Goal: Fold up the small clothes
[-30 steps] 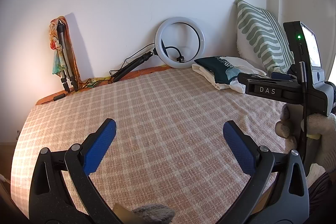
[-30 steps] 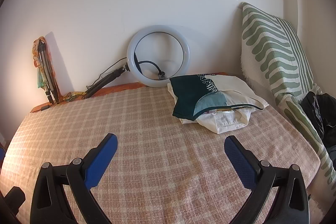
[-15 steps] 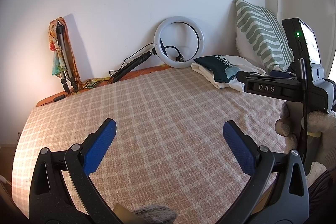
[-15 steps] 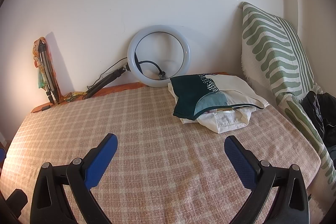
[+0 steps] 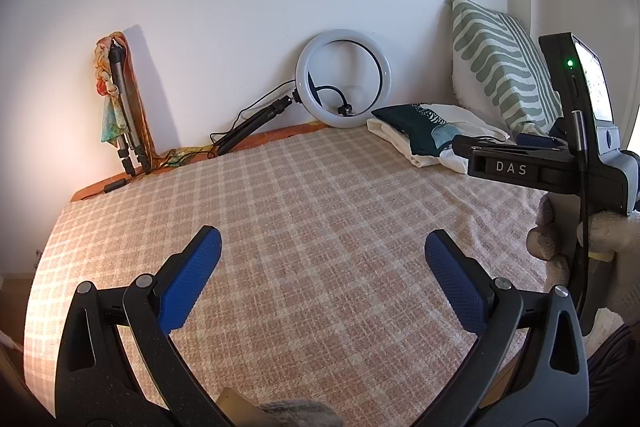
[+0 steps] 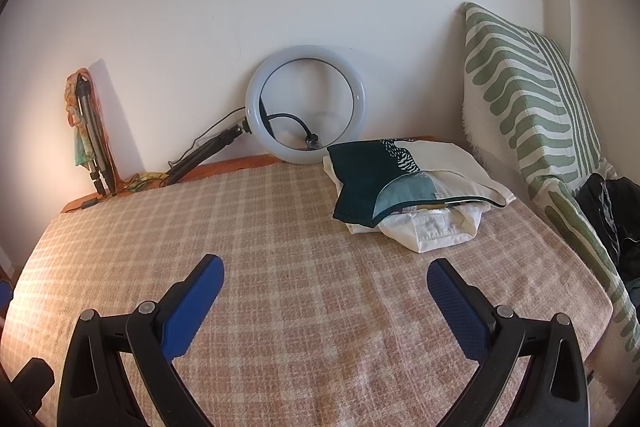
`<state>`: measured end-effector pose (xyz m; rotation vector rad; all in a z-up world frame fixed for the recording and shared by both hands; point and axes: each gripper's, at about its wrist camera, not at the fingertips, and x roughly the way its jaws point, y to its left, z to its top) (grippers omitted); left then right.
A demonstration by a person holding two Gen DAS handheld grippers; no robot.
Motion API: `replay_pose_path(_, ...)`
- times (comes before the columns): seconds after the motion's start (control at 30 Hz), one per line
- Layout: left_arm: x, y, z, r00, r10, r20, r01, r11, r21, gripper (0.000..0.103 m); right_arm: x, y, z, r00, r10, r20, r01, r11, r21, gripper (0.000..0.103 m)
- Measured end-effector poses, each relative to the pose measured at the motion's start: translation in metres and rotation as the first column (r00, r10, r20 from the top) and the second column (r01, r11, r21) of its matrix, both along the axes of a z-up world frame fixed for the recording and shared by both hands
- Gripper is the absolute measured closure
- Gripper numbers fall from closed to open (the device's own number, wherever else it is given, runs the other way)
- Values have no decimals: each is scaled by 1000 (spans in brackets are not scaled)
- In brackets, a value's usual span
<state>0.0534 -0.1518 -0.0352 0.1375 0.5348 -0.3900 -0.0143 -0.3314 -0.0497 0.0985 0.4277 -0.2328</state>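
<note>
A small pile of clothes (image 6: 412,187) lies at the far right of the checked bedspread (image 6: 300,259): a dark teal and cream garment on top of white ones. The same clothes pile (image 5: 424,137) shows in the left wrist view, partly behind the right device. My left gripper (image 5: 322,255) is open over bare bedspread (image 5: 300,211), holding nothing. My right gripper (image 6: 324,281) is also open and empty, short of the pile. The right gripper's body (image 5: 560,163) and a gloved hand (image 5: 600,247) appear at the right edge of the left wrist view.
A ring light (image 6: 306,121) leans on the white wall behind the pile, its stand and cable lying leftward. A green-striped pillow (image 6: 528,107) stands at the right. A folded tripod with a scarf (image 6: 86,135) is at the far left. Dark fabric (image 6: 612,215) sits beside the pillow.
Almost nothing: both grippers stay open and nearly still, with only a very slight drift of the views. The clothes have not moved.
</note>
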Motion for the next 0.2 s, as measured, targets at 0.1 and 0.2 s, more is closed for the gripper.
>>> replay_pose_path(0.1, 0, 3, 0, 1000, -3, 0, 3, 1000, 1, 0, 0, 0, 0, 1000, 0, 0, 0, 1000, 0, 0)
replay_pose_path(0.2, -1, 2, -1, 1000, -1, 0, 1, 1000, 3, 0, 0, 1, 0, 1000, 0, 1, 0, 1000, 2, 0)
